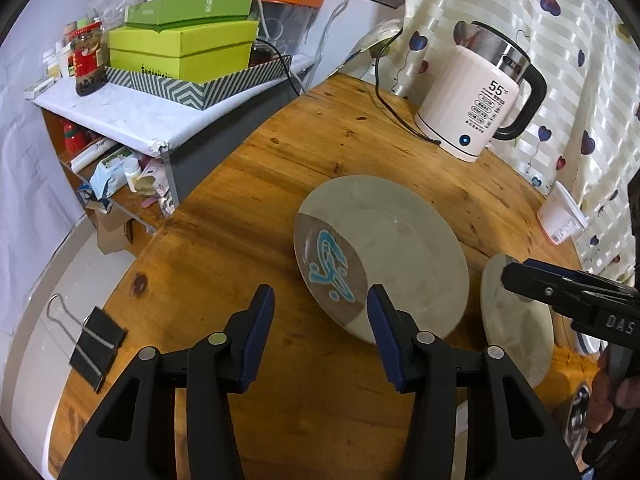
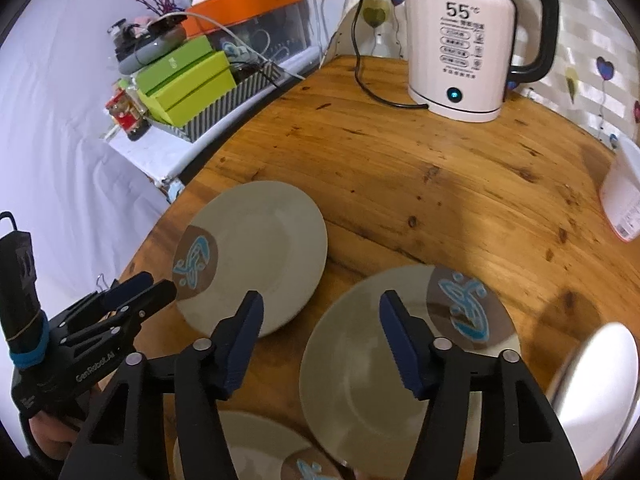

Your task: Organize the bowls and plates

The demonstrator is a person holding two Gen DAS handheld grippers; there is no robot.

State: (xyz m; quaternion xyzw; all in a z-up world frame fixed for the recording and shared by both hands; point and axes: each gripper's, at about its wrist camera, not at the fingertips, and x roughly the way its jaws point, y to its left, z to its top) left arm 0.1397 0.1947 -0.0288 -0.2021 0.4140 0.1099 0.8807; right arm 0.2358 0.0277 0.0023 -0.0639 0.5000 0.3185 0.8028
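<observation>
Far to the left of the left gripper, a black binder clip lies near the edge of the wooden table. The gripper's jaws stand partly apart with only bare wood between them, pressing on nothing. Just ahead and to the right of its right finger sits the first plate, flat, its blue-patterned patch turned toward the fingertips. Further right, the right gripper also stands half open and empty; the second plate lies directly below and ahead of it, patterned patch to the upper right, while a third plate shows at its lower left. A pale rounded rim, perhaps a bowl, curves in at its far right, too cut off to tell. Beyond both, a white kettle stands well clear.

The plates look like glazed ceramic: stiff, fairly heavy, smooth enough to slip, and liable to chip. Lying flat, each is probably best pinched at the raised near rim, one finger above and one below
</observation>
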